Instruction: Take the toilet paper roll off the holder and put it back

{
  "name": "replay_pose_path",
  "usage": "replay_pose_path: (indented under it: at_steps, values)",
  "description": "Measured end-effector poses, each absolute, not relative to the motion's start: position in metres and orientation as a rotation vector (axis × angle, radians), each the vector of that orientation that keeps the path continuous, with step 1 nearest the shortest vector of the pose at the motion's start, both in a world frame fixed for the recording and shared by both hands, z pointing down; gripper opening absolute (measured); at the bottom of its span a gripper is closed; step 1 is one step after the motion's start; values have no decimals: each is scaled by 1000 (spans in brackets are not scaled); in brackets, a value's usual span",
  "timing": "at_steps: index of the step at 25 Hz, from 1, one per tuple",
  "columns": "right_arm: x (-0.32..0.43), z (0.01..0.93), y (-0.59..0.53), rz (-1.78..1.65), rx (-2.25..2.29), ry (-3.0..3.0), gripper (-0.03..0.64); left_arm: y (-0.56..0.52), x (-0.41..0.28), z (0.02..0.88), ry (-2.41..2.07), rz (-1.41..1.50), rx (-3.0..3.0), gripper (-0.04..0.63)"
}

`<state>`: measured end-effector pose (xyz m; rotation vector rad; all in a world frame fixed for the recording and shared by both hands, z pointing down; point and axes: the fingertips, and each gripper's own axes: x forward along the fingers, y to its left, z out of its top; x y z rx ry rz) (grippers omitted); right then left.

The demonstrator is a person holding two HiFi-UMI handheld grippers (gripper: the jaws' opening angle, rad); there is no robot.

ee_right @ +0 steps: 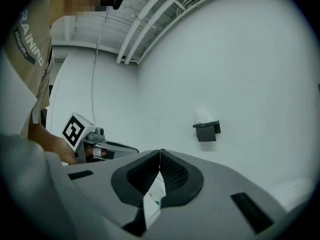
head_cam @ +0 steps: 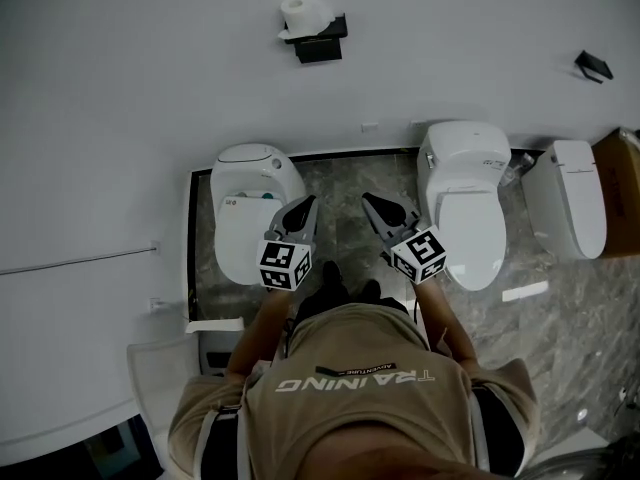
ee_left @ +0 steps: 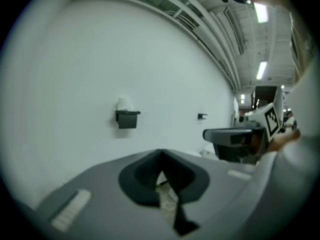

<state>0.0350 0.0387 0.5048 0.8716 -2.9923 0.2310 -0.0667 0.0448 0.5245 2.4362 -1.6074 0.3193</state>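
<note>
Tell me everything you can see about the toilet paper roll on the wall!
The toilet paper roll is white, soft-looking paper wound into a chunky cylinder. It sits on top of a small black holder fixed to the plain white wall, and seems to stand on end. Only the holder touches it. It looks full and neat, but it is too far away to make out a loose end.

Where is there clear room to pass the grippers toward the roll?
Free: the floor strip between the left toilet and middle toilet, and bare wall around the toilet paper roll. Crowded: far right, third toilet beside the cardboard box.
</note>
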Motion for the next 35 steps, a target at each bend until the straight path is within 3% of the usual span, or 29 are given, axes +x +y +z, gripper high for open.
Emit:
replay_pose_path:
  at_steps: [35]
  values:
    - [-6,498,104,174,983,-2932,14,99,-77,511,-1489,139,2548,5]
